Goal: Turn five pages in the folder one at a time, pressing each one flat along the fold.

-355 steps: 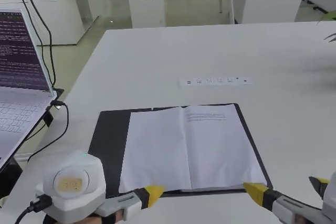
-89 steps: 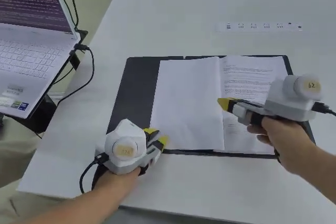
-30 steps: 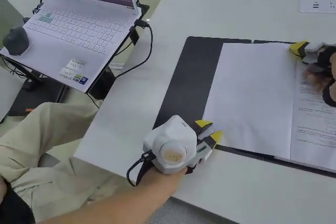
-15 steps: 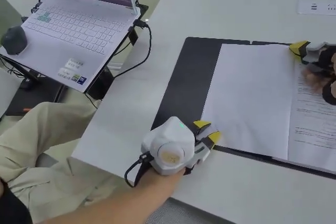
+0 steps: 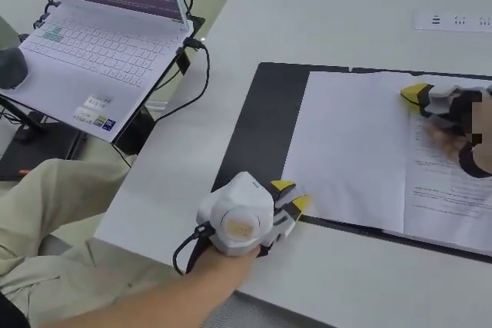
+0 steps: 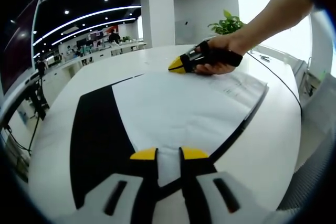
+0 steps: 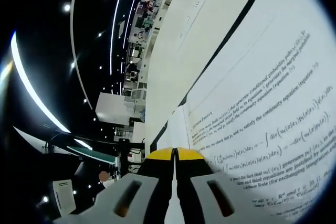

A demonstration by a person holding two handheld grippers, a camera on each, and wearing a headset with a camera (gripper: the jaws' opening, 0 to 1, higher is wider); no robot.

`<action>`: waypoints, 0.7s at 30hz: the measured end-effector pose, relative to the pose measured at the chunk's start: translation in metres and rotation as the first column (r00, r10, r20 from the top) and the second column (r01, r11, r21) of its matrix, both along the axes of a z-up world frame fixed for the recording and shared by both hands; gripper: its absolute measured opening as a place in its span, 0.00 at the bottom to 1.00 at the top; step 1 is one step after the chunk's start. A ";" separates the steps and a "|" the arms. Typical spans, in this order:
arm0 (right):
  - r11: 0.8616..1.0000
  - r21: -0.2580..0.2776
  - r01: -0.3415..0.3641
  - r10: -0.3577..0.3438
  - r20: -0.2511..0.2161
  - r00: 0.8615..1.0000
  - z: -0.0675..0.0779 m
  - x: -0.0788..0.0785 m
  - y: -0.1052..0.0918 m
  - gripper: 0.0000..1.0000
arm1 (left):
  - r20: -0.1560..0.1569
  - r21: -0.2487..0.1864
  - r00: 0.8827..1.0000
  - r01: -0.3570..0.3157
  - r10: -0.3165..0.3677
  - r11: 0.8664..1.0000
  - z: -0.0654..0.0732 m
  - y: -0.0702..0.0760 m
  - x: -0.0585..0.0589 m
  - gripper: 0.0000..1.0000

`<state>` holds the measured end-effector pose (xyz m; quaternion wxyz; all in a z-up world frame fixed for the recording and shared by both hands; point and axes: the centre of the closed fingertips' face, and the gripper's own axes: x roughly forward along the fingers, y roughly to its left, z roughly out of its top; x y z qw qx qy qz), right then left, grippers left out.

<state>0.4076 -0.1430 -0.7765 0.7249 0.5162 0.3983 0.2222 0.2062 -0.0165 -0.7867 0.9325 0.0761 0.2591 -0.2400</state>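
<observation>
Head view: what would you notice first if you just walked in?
The big black folder lies open on the white table, its white pages spread wide. The yellow-tipped right gripper, jaws together, sits on the pages by the fold near the top, while the left gripper rests at the folder's near edge. An open laptop stands off to the left.
</observation>
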 end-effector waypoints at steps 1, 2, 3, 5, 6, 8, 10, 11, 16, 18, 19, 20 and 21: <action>1.000 0.003 0.000 0.000 -0.002 1.000 0.000 -0.002 0.000 0.00 | -0.001 0.001 1.000 0.001 -0.001 1.000 0.000 0.000 0.000 0.14; 1.000 0.011 -0.012 0.012 -0.009 1.000 -0.001 -0.005 0.000 0.00 | -0.002 0.001 1.000 0.001 -0.001 1.000 0.000 0.000 0.000 0.14; 1.000 0.008 -0.017 0.017 -0.006 1.000 -0.001 -0.008 0.000 0.00 | -0.002 0.002 1.000 0.001 -0.001 1.000 0.000 0.000 0.000 0.14; 1.000 0.015 -0.025 0.025 -0.011 1.000 0.000 -0.014 0.001 0.00 | -0.003 0.003 1.000 0.001 -0.001 1.000 0.000 -0.001 0.000 0.14; 1.000 0.014 -0.026 0.027 -0.010 1.000 0.001 -0.017 0.000 0.00 | -0.003 0.004 1.000 0.002 -0.002 1.000 0.000 -0.001 0.000 0.14; 0.999 0.015 -0.030 0.030 -0.009 1.000 0.000 -0.022 0.000 0.00 | -0.004 0.005 1.000 0.002 -0.002 1.000 0.000 -0.002 0.000 0.14; 0.999 0.018 -0.033 0.033 -0.010 0.999 -0.001 -0.026 0.000 0.00 | -0.003 0.006 1.000 0.003 -0.003 1.000 0.000 -0.002 0.000 0.14; 0.999 0.021 -0.032 0.033 -0.011 0.999 -0.001 -0.027 -0.001 0.00 | -0.003 0.006 1.000 0.003 -0.003 1.000 0.000 -0.002 0.000 0.14; 0.999 0.025 -0.048 0.048 -0.015 0.999 0.000 -0.039 0.000 0.00 | -0.003 0.009 1.000 0.006 -0.006 1.000 -0.001 -0.001 0.000 0.14; 0.998 0.025 -0.054 0.055 -0.015 0.998 0.000 -0.043 0.000 0.00 | -0.003 0.009 1.000 0.006 -0.006 1.000 -0.002 -0.001 0.000 0.14; 0.998 0.028 -0.059 0.060 -0.017 0.998 -0.001 -0.044 -0.001 0.00 | -0.003 0.008 1.000 0.005 -0.005 1.000 -0.001 -0.001 0.000 0.14; 0.998 0.027 -0.063 0.063 -0.015 0.998 -0.001 -0.046 -0.001 0.00 | -0.003 0.007 1.000 0.004 -0.004 1.000 -0.002 -0.001 0.000 0.14; 0.998 0.027 -0.062 0.063 -0.015 0.998 0.000 -0.049 -0.002 0.00 | -0.003 0.006 1.000 0.003 -0.003 1.000 -0.002 -0.001 0.000 0.14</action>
